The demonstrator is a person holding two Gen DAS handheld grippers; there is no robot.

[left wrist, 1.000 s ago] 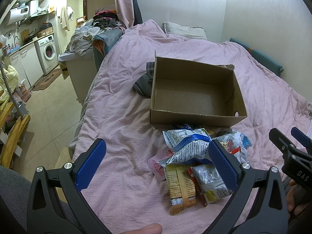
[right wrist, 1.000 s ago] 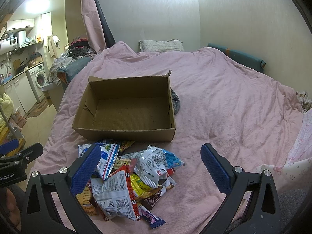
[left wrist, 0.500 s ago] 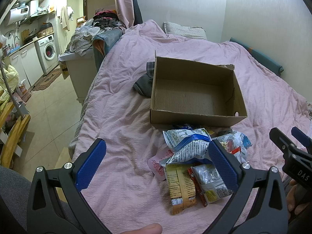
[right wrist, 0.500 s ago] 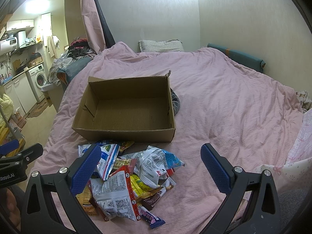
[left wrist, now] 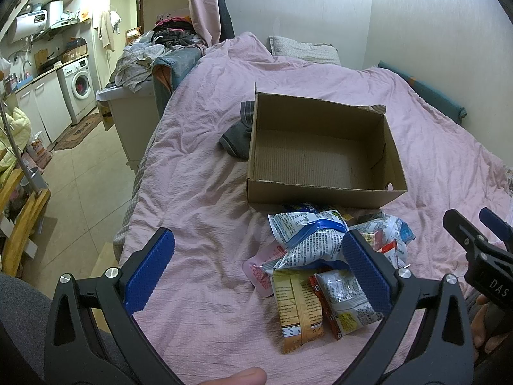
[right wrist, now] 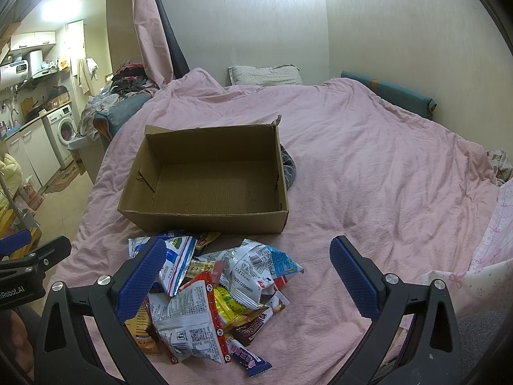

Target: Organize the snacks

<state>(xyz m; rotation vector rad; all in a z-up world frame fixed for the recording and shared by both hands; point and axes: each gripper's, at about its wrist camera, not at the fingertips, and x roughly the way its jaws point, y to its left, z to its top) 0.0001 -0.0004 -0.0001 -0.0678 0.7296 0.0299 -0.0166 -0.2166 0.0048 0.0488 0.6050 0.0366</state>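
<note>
Your left gripper [left wrist: 258, 268] and right gripper [right wrist: 247, 277] have not moved over the last second: jaws wide apart, holding nothing. The snack pile [right wrist: 211, 285] lies on the bed [right wrist: 368, 173], touching the empty cardboard box [right wrist: 205, 218]; sorting is unstarted.

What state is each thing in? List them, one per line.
cardboard box: open, upright, nothing inside.
snack packets: loose heap on the bed, outside the box.
left tongs: open, holding nothing.
right tongs: open, holding nothing.
pink bedsheet: spread, wrinkled.
</note>
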